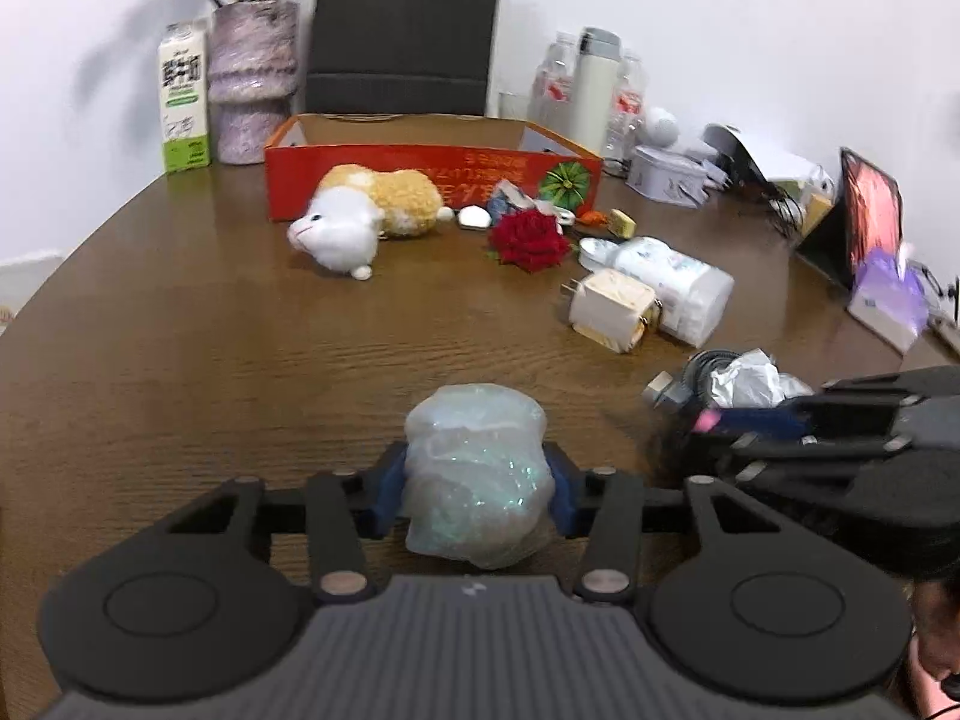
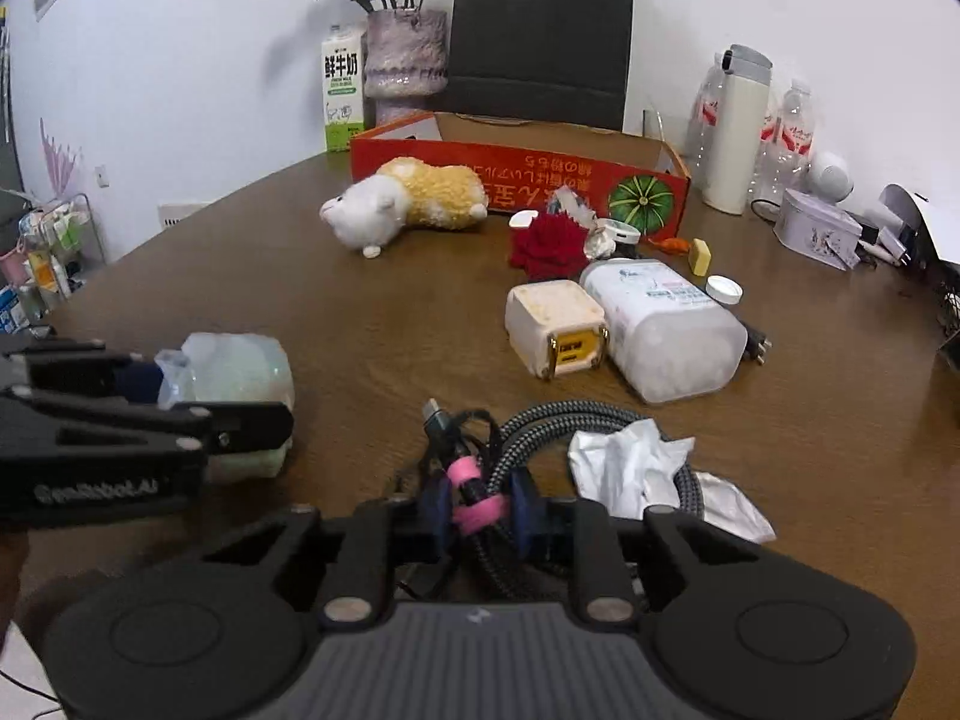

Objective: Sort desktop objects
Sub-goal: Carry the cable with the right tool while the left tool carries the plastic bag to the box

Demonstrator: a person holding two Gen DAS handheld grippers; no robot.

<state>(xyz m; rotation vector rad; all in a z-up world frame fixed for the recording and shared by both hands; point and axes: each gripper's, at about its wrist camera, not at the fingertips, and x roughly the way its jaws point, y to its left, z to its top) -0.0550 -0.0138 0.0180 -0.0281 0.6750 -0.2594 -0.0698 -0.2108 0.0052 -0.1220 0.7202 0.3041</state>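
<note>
My left gripper (image 1: 477,489) is shut on a translucent, shimmery soft lump (image 1: 477,468) near the table's front edge; the lump also shows at the left of the right wrist view (image 2: 240,372). My right gripper (image 2: 480,504) is shut on a coiled braided cable (image 2: 540,420) bound with a pink strap (image 2: 474,510). A crumpled white tissue (image 2: 630,468) lies on the cable's right side. An orange cardboard box (image 1: 420,171) stands at the back. A white and yellow plush (image 1: 366,213), a red rose (image 1: 528,237), a white charger (image 1: 609,309) and a clear jar (image 1: 672,282) lie in front of it.
A milk carton (image 1: 185,99), a flower vase (image 1: 252,84) and a black bag (image 1: 402,30) stand along the back wall. Bottles and a white flask (image 2: 735,126), a tin (image 2: 819,228) and a picture stand (image 1: 870,210) crowd the right side.
</note>
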